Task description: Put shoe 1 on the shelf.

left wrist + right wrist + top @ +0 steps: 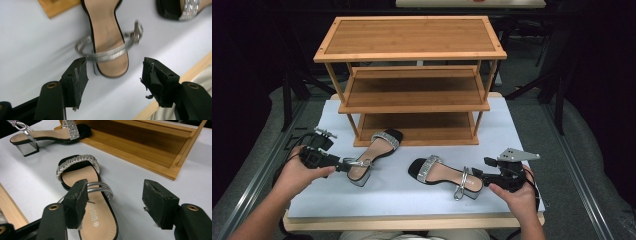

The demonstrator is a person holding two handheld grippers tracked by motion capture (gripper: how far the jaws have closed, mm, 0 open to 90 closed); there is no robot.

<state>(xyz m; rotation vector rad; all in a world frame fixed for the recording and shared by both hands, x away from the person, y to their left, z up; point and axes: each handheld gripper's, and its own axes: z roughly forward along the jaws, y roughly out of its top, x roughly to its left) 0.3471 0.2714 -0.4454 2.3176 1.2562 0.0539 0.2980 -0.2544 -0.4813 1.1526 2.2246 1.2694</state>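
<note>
both tools spread: left tool (346,167) by left sandal's (373,152) heel, seemingly apart; right tool (478,174) by right sandal (443,175).

Left sandal (373,153): black sole edge, tan/beige insole, silver sparkly toe band w/ small square studs in rows, thin silver ankle strap, clear greyish block heel. Right sandal (447,175): same scheme, black, tan insole w/ small white logo print, silver ribbed toe band, silver straps. Shoe rack (412,75): warm orange-brown wood w/ fine straight grain, three shelves, lighter posts. Table cover (412,195): plain pale grey-white; table edge (412,221) light wood. Left gripper (113,75) & right gripper (113,197): black all over, brass-coloured screw rings; right one has a grey plate on top in high view.
</note>
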